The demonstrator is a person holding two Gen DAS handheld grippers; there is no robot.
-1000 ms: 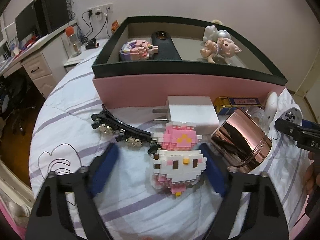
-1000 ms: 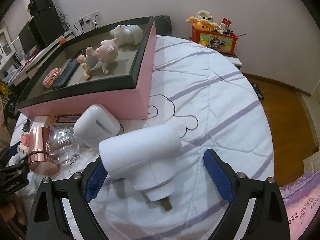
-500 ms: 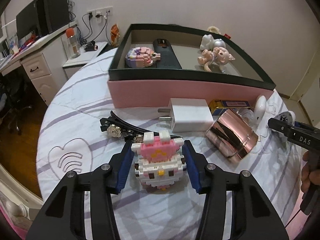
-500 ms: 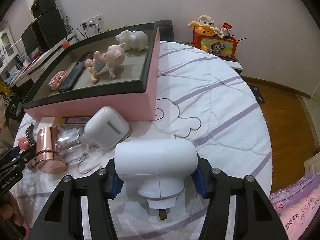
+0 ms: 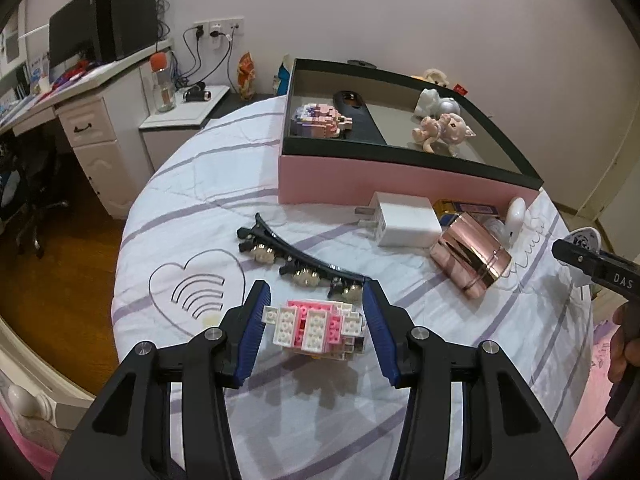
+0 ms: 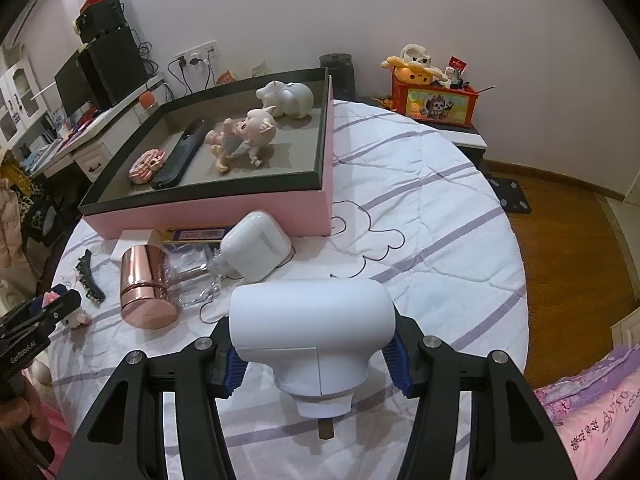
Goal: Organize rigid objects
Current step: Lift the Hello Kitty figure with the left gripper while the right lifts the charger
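Observation:
My left gripper [image 5: 317,287] is shut on a pink and white brick figure [image 5: 316,328], which hangs tilted a little above the striped bedspread [image 5: 192,184]. The right wrist view has this gripper [image 6: 60,304] at its left edge. My right gripper [image 6: 314,344] is shut on a white T-shaped device [image 6: 312,320] with a metal pin under its stem, lifted off the bed. A pink box with a dark rim [image 5: 400,178] lies beyond; inside are a purple brick figure [image 5: 320,120], a black remote [image 5: 356,116], a pig doll [image 5: 444,130] and a white figurine [image 5: 436,102].
On the bed before the box lie a black hair clip [image 5: 300,264], a white charger [image 5: 404,222], a rose-gold cylinder [image 5: 472,258], a white earbud case [image 6: 256,248], clear packaging [image 6: 192,272] and a yellow-blue packet [image 5: 464,208]. A desk [image 5: 92,120] stands left.
Both grippers went from open around their things to shut on them. Each has since risen and drawn back from the box, carrying the brick figure and the white device off the bed.

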